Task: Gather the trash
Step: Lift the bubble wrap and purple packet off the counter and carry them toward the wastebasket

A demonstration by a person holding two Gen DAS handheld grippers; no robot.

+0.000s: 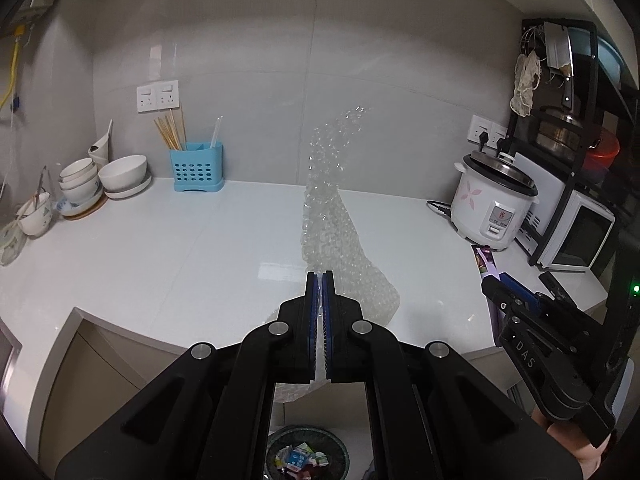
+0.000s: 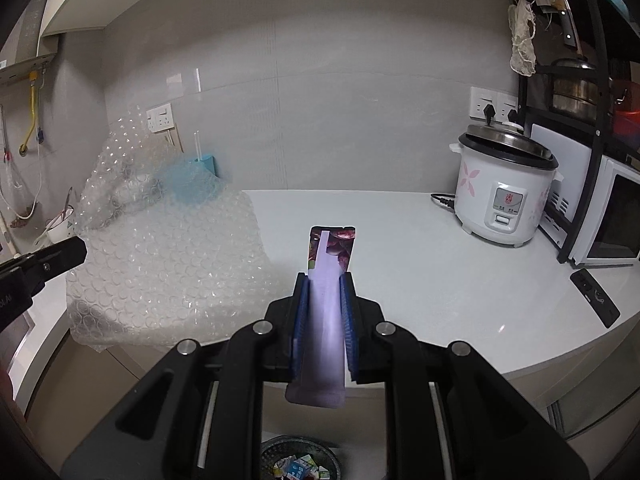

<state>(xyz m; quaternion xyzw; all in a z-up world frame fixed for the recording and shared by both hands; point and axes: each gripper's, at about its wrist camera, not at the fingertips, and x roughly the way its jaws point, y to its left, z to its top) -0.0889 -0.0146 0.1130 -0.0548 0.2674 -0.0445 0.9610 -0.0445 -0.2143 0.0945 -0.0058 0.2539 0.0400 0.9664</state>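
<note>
Only the right wrist view shows the bubble wrap (image 2: 168,256) spread wide over the counter (image 2: 440,280); the left gripper (image 1: 320,280) pinches its edge. The right gripper (image 2: 325,280) clamps a carton (image 2: 332,264) above the bin (image 2: 298,464).

The letters "DAS" stand in pale print on the black arm of the right gripper (image 1: 491,280), seen from the left wrist view. The rice cooker (image 2: 505,192) carries a red round emblem and small print on its front panel, too small to read.
</note>
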